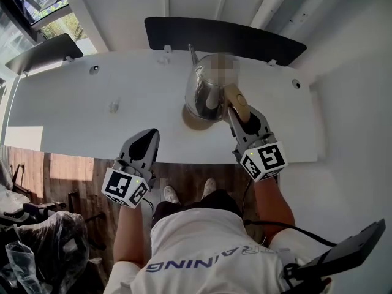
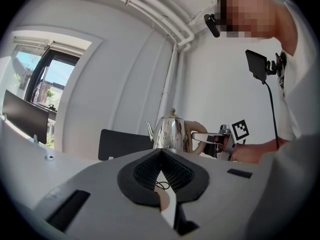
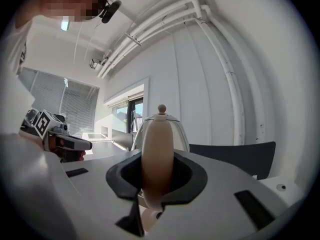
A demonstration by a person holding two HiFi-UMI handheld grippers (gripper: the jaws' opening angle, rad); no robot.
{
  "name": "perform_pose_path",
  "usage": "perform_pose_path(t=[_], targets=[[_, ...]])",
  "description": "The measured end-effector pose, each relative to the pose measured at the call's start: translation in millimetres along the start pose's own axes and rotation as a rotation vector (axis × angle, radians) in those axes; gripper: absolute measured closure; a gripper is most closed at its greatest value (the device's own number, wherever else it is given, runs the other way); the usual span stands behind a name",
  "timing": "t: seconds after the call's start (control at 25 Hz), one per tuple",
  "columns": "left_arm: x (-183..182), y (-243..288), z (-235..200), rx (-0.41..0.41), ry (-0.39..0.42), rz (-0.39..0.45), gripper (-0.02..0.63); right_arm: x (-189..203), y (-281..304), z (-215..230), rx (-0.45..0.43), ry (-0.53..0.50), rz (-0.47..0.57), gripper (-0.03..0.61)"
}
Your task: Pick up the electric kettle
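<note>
A polished steel electric kettle (image 1: 203,89) with a beige handle (image 1: 236,100) hangs over a round tan base (image 1: 195,125) on the white table (image 1: 86,118). My right gripper (image 1: 237,110) is shut on that handle, which fills its jaws in the right gripper view (image 3: 157,154). The kettle's lid knob and body (image 3: 161,124) rise just behind the handle. My left gripper (image 1: 147,141) is shut and empty at the table's near edge, left of the kettle. From the left gripper (image 2: 161,159), the kettle (image 2: 170,131) and the right gripper (image 2: 212,138) show ahead.
Two dark panels (image 1: 226,38) (image 1: 43,51) stand along the table's far edge. A small clear item (image 1: 113,107) sits on the table left of the kettle. White walls with pipes (image 3: 220,59) lie behind. A bag (image 1: 49,244) lies on the floor at lower left.
</note>
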State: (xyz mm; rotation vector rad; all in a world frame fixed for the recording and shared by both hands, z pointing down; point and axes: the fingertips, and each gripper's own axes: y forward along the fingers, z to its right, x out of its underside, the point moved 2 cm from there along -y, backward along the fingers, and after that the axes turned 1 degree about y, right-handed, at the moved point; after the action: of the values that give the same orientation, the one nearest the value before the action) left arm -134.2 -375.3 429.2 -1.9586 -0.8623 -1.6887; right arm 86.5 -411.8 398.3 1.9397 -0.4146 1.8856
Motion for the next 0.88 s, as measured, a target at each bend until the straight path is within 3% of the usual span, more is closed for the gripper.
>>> perform_pose_path(t=[0.56, 0.88], targets=[[-42.2, -30.1, 2.6, 0.17, 0.06, 0.056, 0.601, -57.2, -65.1, -51.3, 0.178, -0.016, 0.149, 0.506], [-47.3, -41.9, 19.5, 0.184, 0.077, 0.061, 0.601, -64.0, -95.5, -59.7, 0.195, 0.012, 0.182, 0.508]])
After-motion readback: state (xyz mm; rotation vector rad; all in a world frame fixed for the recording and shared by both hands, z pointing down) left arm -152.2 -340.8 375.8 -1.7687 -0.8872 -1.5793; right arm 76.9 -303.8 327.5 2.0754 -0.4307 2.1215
